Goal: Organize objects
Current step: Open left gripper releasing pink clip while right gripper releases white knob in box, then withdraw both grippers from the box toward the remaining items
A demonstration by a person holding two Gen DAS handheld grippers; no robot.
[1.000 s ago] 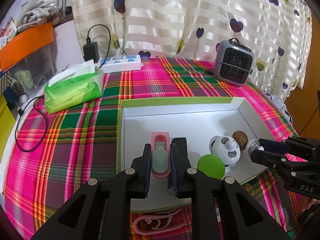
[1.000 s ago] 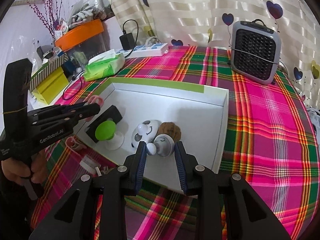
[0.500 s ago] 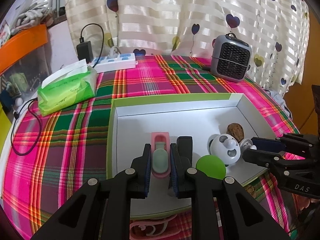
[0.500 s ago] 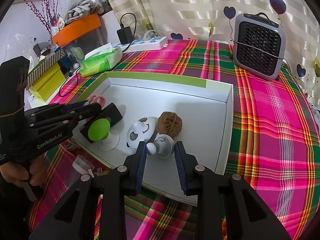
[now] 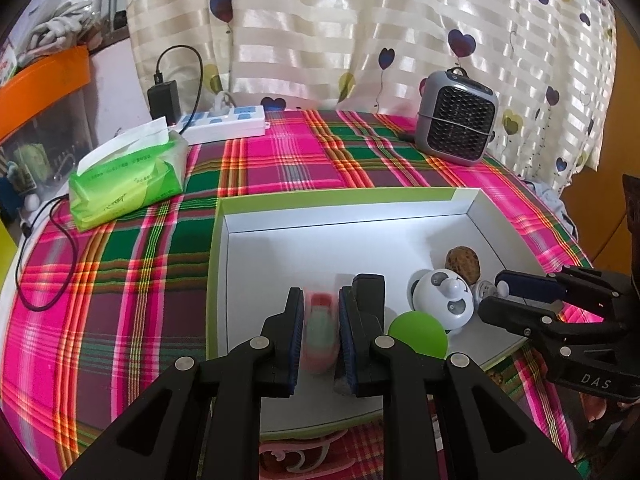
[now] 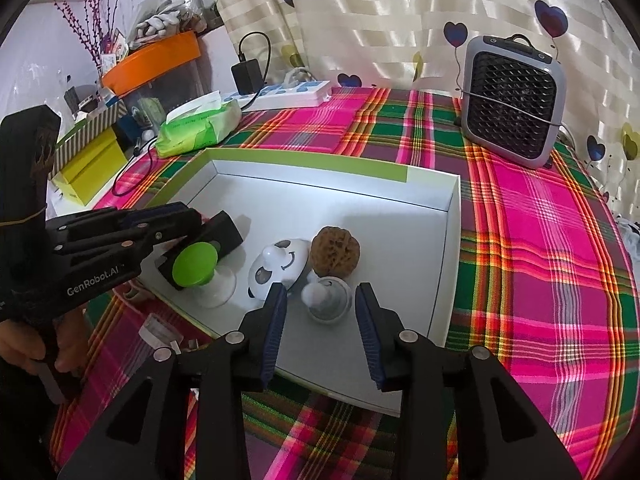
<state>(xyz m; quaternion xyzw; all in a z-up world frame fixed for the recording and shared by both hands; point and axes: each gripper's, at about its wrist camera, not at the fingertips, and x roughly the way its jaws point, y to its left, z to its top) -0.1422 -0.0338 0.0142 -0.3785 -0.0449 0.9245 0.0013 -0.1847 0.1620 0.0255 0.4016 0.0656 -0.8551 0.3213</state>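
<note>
The right claw [image 6: 320, 320] was seen opening: a moment earlier its pads had been closed on the small clear cup [image 6: 327, 299], and now a gap showed on both sides of it, the cup standing free on the floor of the white box [image 6: 450, 216]. That piece was judged to have been delivered. The left claw [image 5: 319, 330] had only just begun to loosen; half a second earlier the pink clip [image 5: 320, 330] had been sharp and firmly pinched, whereas now it was blurred between the pads, as if slipping down into the box. It could not be told whether the pads still pressed on it.

The clip was pink with a pale green centre, long and narrow, and lay low at the near left of the box. The cup was small, transparent and round, with a white knob at one side, just in front of the panda toy [image 6: 280, 266] and the walnut [image 6: 335, 250]. A green knob [image 6: 195, 263] on a clear base stood further left, in front of a black block [image 6: 224, 229].
</note>
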